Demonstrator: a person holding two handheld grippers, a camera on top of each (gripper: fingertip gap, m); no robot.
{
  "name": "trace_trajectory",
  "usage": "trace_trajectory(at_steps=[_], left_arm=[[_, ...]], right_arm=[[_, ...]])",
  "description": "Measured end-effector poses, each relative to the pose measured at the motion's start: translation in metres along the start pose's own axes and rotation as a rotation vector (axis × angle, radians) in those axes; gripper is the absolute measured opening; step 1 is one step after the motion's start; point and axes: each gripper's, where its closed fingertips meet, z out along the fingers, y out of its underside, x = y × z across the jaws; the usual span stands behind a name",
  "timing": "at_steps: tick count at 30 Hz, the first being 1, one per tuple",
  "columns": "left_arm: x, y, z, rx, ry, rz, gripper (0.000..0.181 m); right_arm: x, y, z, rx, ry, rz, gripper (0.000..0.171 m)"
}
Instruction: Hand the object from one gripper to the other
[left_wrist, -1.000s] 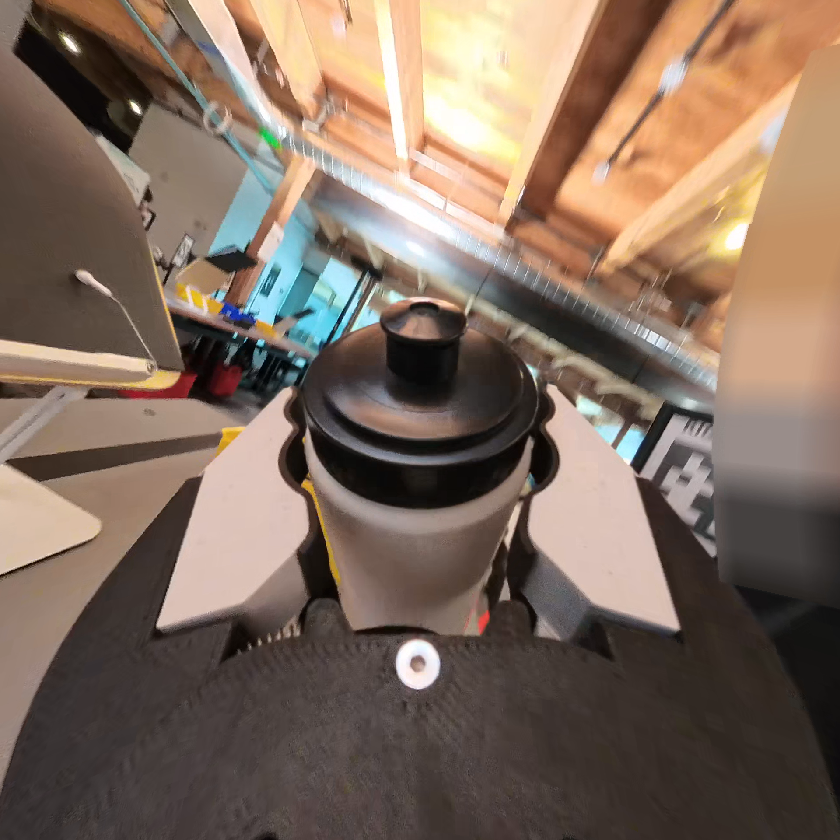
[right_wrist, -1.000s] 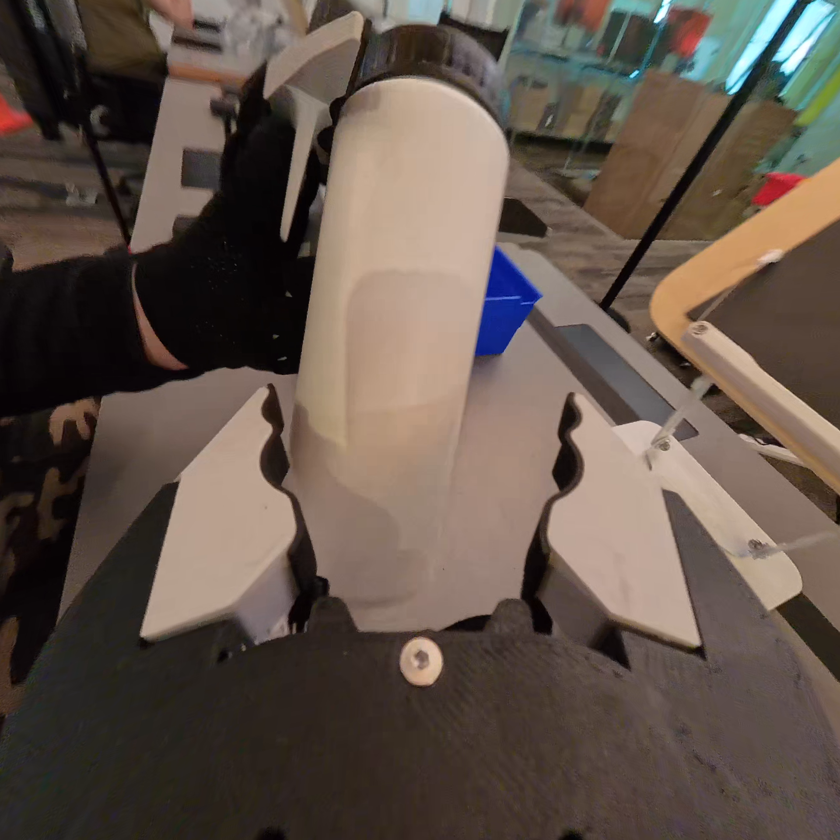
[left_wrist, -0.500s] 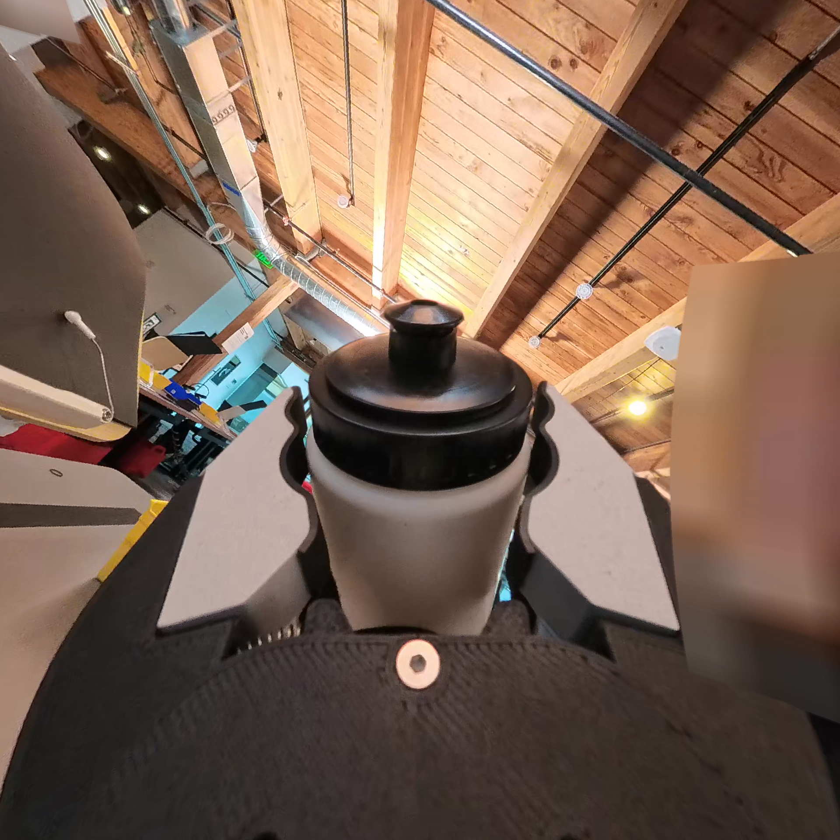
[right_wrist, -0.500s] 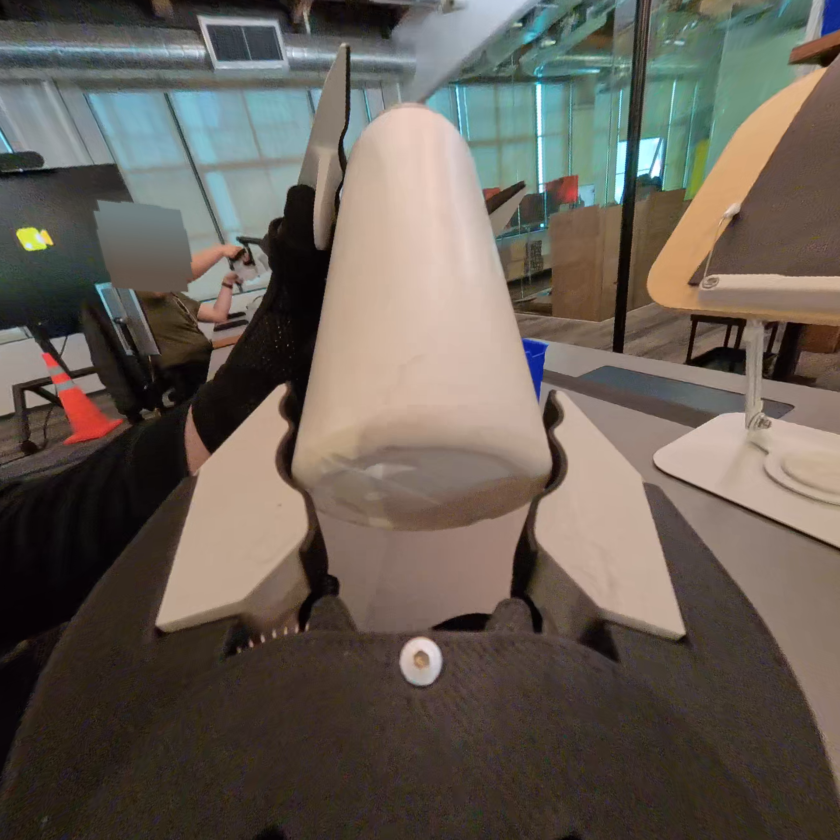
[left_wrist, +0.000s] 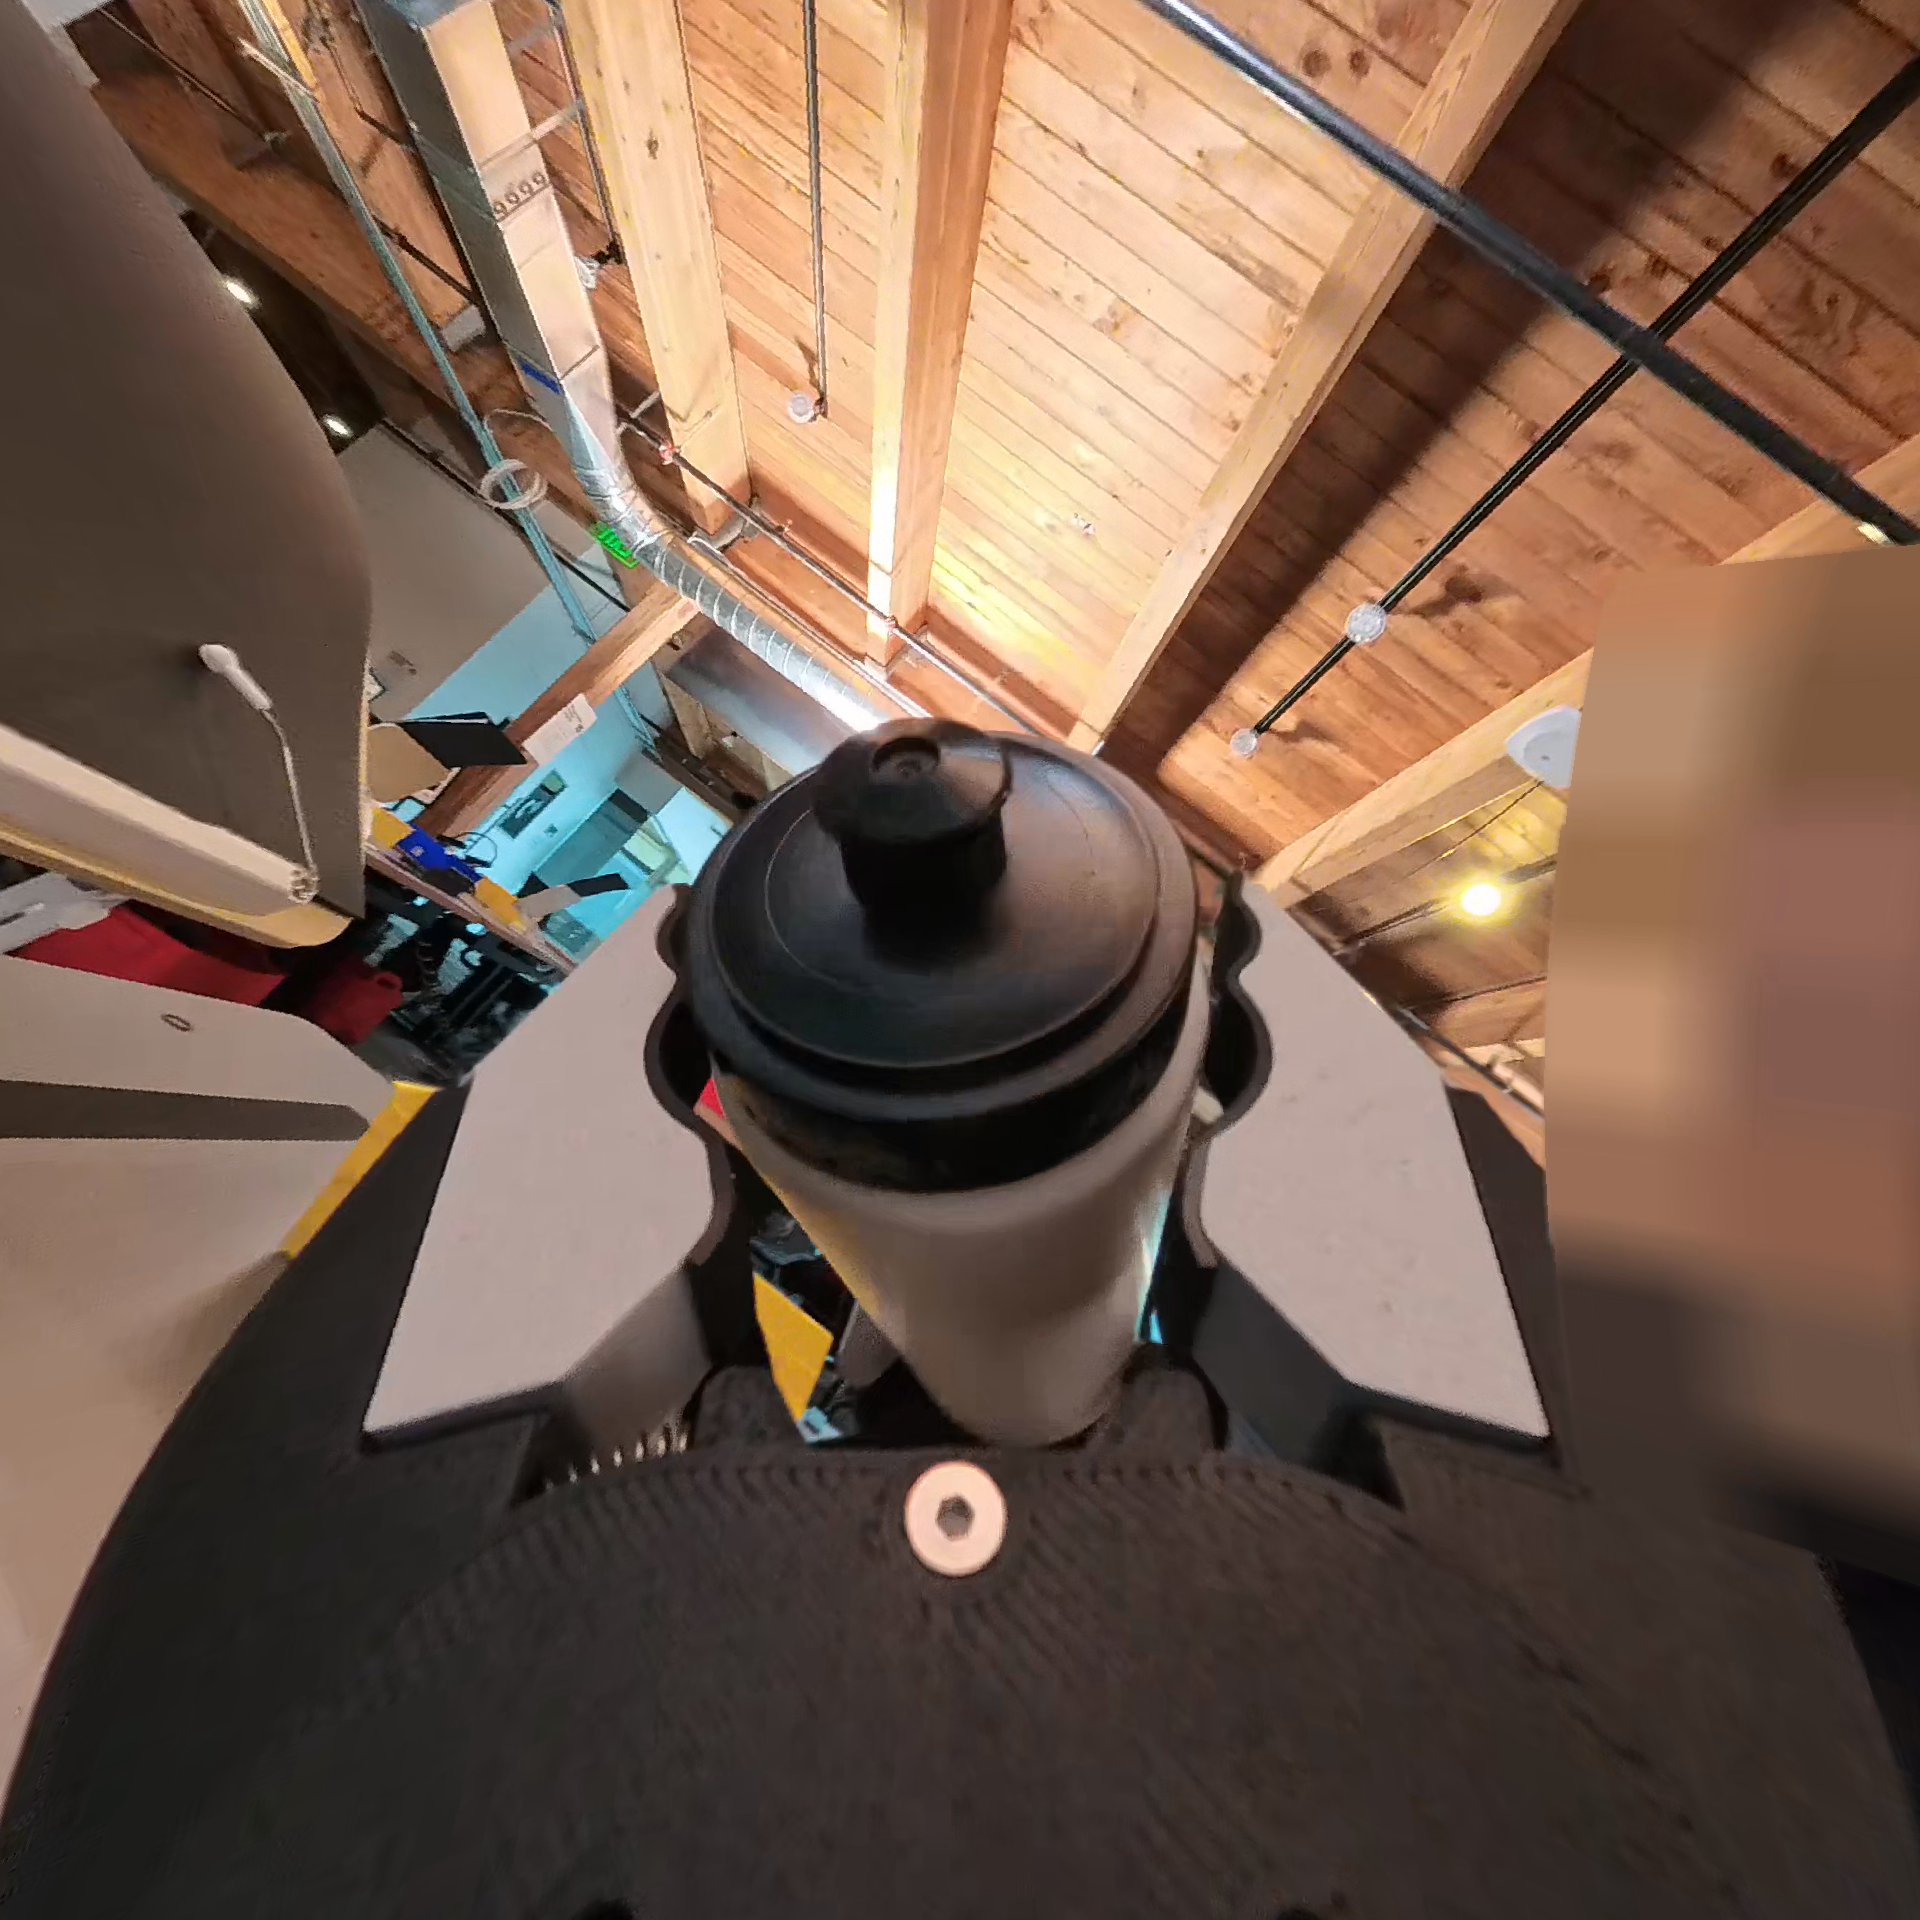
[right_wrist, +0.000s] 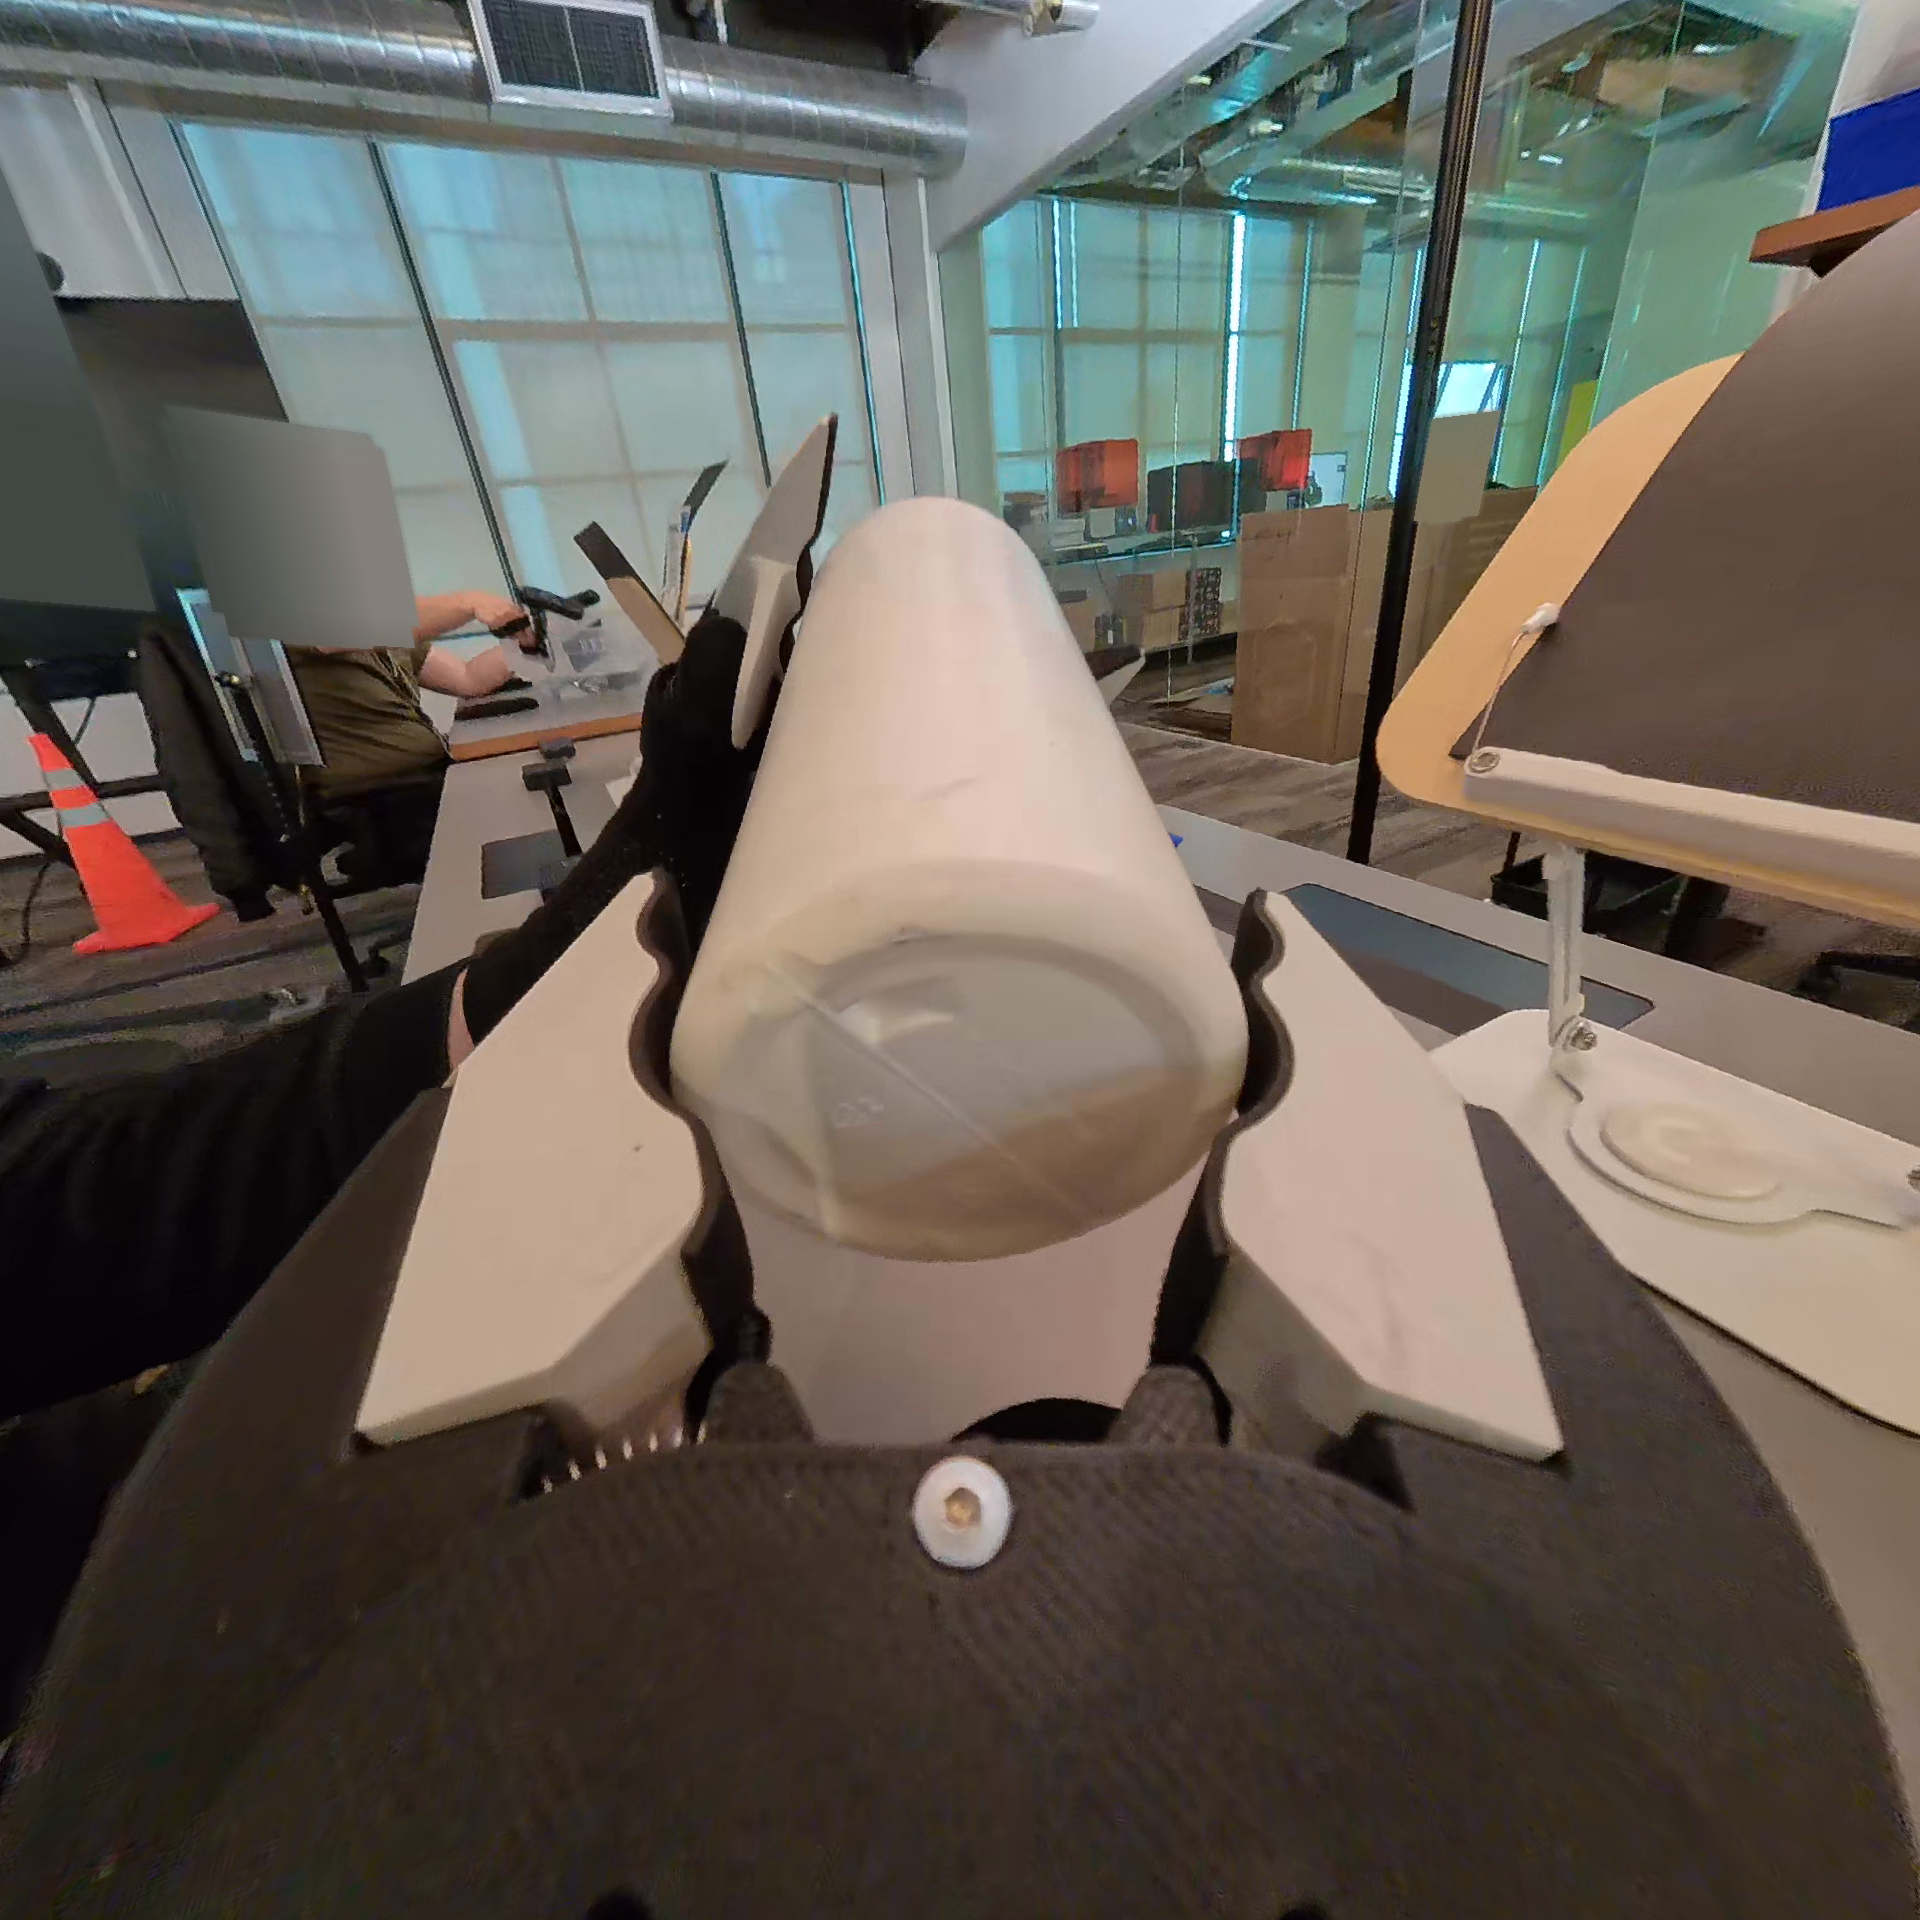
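Timber ceiling overhead | left gripper (left_wrist: 951, 1070) spread around bottle (left_wrist: 966, 1122) cap end | right gripper (right_wrist: 951, 1049) pinching base | handover mid-step | next: left withdraws clear

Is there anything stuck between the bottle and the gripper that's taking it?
Nothing visible stands in the way. The right gripper has its fingers on either side of the white bottle's bottom end, pads right against its sides. The left gripper, with visible gaps beside the black cap, looks open.
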Motion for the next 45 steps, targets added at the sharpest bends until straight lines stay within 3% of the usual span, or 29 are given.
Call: trace_trajectory(at_steps=[26,30,35,37,40,45], left_arm=[[-0.057,0.039,-0.036,-0.093,-0.205,0.045,0.113],[-0.054,0.038,-0.042,-0.205,-0.322,0.370,0.120],[-0.036,0.057,-0.024,-0.606,-0.400,1.117,0.142],[-0.031,0.072,-0.013,-0.746,-0.386,1.325,0.148],[-0.031,0.091,0.005,-0.847,-0.362,1.501,0.148],[-0.072,0.109,-0.006,-1.102,-0.436,1.644,0.121]], right_arm=[[0.042,-0.036,-0.026,-0.136,0.084,-0.028,0.103],[0.047,-0.039,-0.030,-0.162,0.089,-0.035,0.103],[0.052,-0.041,-0.036,-0.207,0.100,-0.045,0.103],[0.052,-0.039,-0.034,-0.235,0.102,-0.051,0.103],[0.047,-0.035,-0.029,-0.279,0.095,-0.059,0.103],[0.037,-0.033,-0.023,-0.320,0.070,-0.061,0.104]])
